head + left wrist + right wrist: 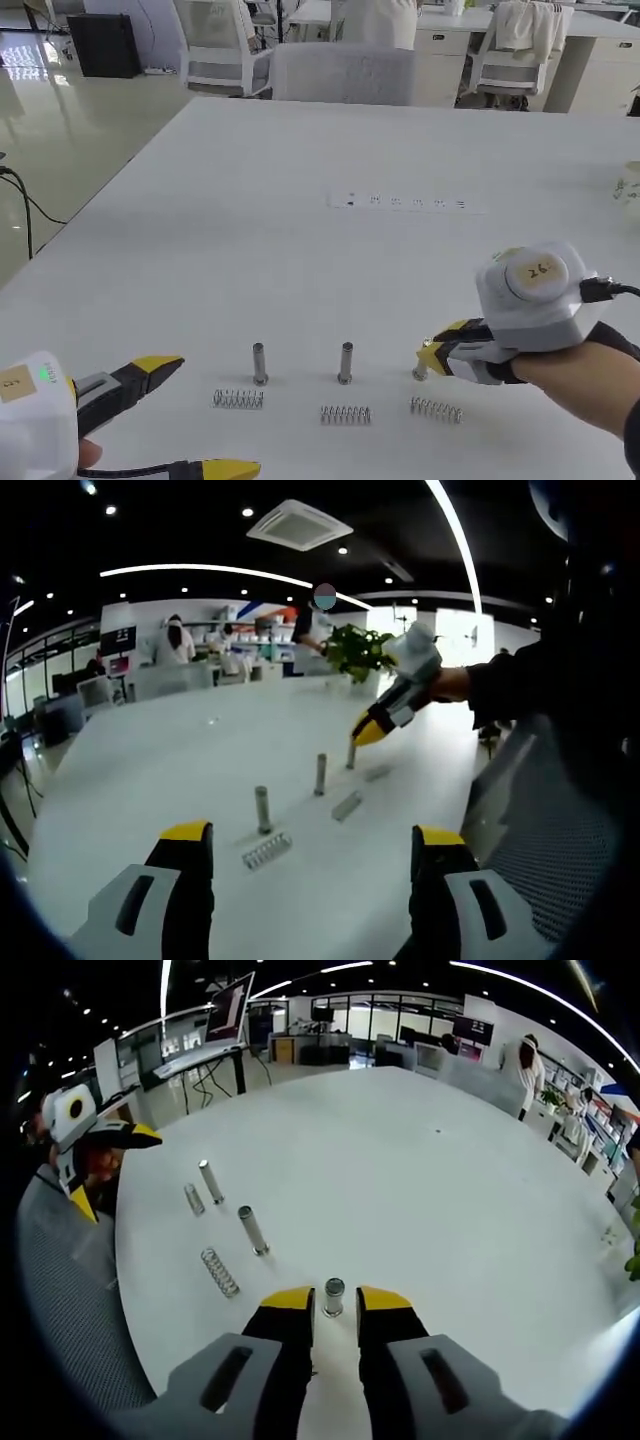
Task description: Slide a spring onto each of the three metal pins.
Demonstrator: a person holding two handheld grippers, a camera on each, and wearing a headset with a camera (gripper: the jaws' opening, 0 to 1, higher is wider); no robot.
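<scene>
Head view: left gripper sits bottom left, jaws wide apart with nothing between them. Three pins stand in a row on the white table: left pin, middle pin, right pin. Left spring, middle spring and right spring lie loose just in front. Right gripper is at the right pin, and the right gripper view shows its jaws narrowly apart either side, with small gaps.
</scene>
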